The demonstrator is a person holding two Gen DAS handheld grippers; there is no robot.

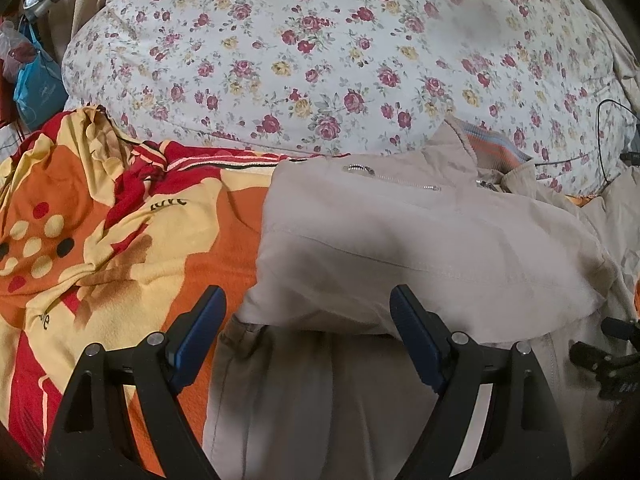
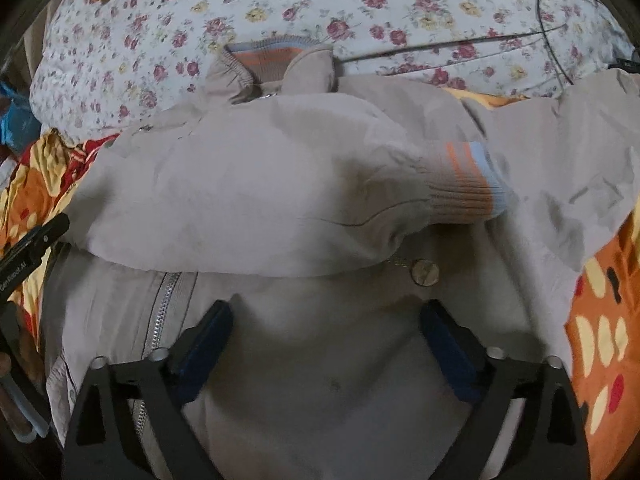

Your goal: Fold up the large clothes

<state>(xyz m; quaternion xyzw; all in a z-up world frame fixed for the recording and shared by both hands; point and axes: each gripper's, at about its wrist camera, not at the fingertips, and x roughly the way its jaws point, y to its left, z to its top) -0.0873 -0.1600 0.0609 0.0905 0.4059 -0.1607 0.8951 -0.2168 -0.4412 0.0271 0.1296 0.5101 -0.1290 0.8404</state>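
Note:
A beige jacket (image 1: 400,232) lies on the bed, front up, with one sleeve folded across its chest. The sleeve's striped ribbed cuff (image 2: 464,184) rests near the middle right, and the striped collar (image 2: 264,56) points to the far side. A zipper (image 2: 160,312) runs down the front, and a metal snap button (image 2: 425,272) shows below the sleeve. My left gripper (image 1: 308,300) is open and empty above the jacket's left edge. My right gripper (image 2: 326,316) is open and empty above the jacket's lower front.
An orange, yellow and red blanket (image 1: 100,232) lies under and left of the jacket. A floral quilt (image 1: 320,60) bulges behind it. A black cable (image 2: 552,40) crosses the quilt at the right. Bags (image 1: 36,80) hang at the far left.

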